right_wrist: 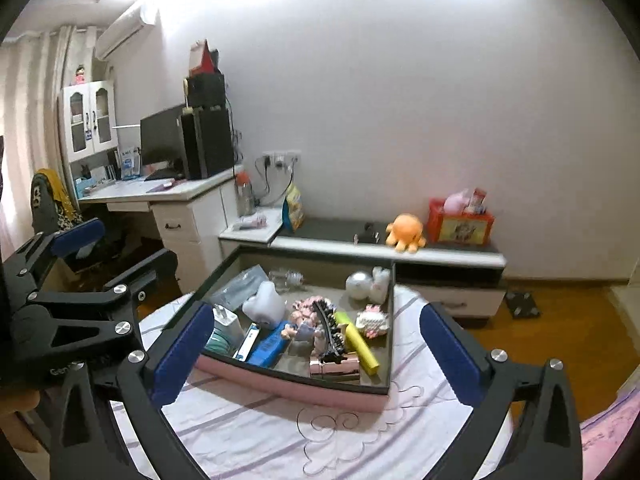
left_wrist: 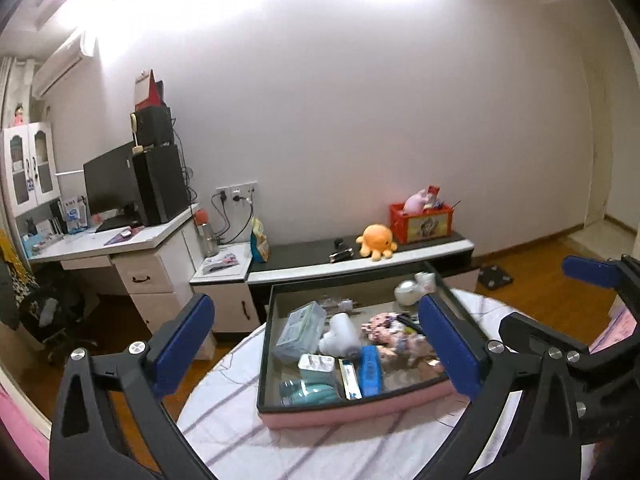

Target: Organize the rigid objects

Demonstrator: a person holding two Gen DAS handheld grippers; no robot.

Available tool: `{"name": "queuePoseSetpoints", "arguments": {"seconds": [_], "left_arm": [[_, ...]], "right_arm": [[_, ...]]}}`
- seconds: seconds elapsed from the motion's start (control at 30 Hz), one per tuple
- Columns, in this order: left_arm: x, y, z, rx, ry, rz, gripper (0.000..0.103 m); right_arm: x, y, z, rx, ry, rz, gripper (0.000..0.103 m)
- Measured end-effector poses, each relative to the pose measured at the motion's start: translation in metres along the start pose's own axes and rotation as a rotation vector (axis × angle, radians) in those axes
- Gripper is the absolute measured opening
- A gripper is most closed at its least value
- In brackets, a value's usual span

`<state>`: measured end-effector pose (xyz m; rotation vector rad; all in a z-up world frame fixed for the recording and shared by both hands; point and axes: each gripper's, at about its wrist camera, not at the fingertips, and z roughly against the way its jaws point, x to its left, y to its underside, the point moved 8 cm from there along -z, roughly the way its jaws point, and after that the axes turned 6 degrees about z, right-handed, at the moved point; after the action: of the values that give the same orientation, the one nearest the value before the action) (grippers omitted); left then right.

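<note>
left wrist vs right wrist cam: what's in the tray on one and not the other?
Left wrist only: the pale boxed pack lying flat at the tray's left side. Right wrist only: the yellow tube, the black hair comb and the pink case at the near right corner. Both: the pink tray, white massage gun, blue box, and both tools open, holding nothing.

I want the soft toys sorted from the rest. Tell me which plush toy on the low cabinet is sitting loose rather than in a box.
The orange octopus plush: it sits directly on the dark cabinet top, while the pink plush is tucked into the red box beside it.
</note>
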<state>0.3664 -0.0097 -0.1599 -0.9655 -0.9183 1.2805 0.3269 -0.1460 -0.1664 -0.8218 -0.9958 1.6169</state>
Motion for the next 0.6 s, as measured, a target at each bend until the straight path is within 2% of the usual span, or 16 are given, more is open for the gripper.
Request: {"name": "queuePoseSetpoints", "arguments": {"seconds": [0.23, 0.6], "left_arm": [[0.001, -0.001, 0.054, -0.021, 0.047, 0.032, 0.103], [-0.005, -0.009, 0.113, -0.076, 0.036, -0.037, 0.103]], "right_arm": [[0.015, -0.003, 0.055, -0.047, -0.008, 0.008, 0.103], [0.024, -0.012, 0.106, -0.111, -0.010, -0.006, 0.103]]}}
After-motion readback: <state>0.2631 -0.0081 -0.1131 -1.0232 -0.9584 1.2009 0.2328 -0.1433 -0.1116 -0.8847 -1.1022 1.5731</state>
